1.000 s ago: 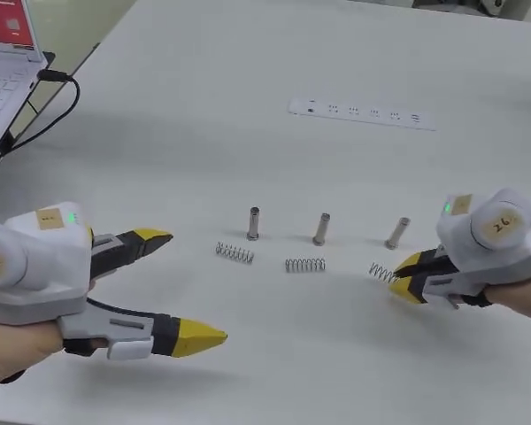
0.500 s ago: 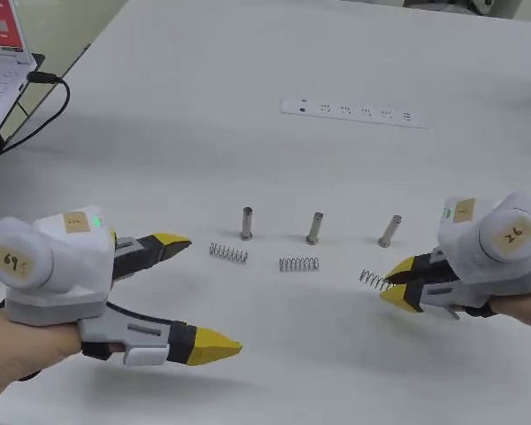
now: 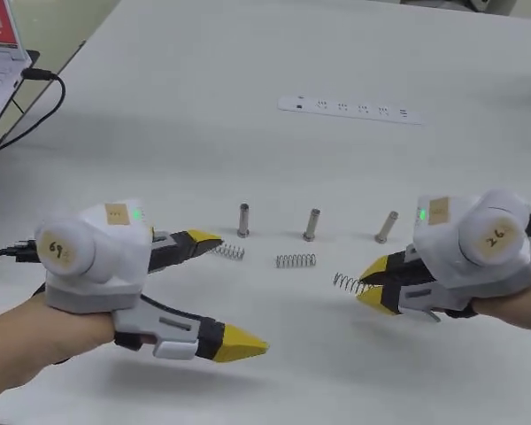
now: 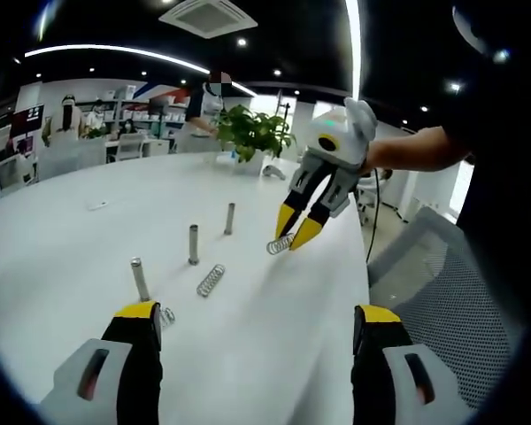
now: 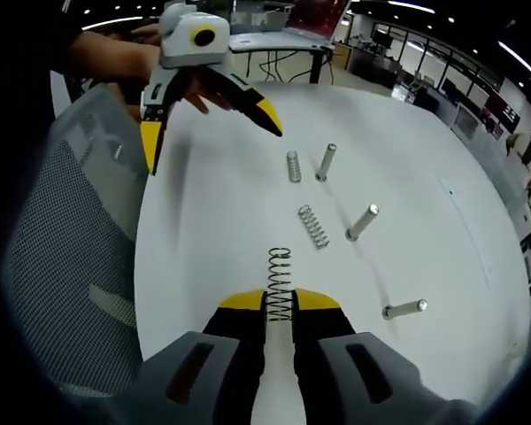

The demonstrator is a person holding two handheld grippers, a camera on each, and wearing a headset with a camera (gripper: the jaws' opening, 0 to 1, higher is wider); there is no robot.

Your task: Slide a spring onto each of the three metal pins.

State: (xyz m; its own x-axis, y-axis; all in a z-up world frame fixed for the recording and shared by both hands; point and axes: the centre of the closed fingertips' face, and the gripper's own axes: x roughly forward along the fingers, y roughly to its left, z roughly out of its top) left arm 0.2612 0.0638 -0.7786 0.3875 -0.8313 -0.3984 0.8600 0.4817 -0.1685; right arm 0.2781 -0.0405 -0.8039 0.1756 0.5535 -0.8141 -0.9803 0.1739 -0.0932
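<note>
Head view: my left gripper (image 3: 234, 292) gapes wide and empty near the left pin (image 3: 243, 220). My right gripper (image 3: 365, 283) pinches a spring (image 3: 347, 283) by one end, before the right pin (image 3: 386, 227). Two loose springs (image 3: 296, 260) lie before the other pins, and a power strip (image 3: 350, 110) lies beyond. Left gripper view: one loose spring sits just beside my jaw tip. Right gripper view: the pinched spring juts forward.

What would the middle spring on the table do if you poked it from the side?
The middle spring lies on its side on the smooth white table, so it would probably roll or skid away. Its wire looks thin with open gaps, so it is likely very light and squashy, bending rather than staying stiff.
</note>
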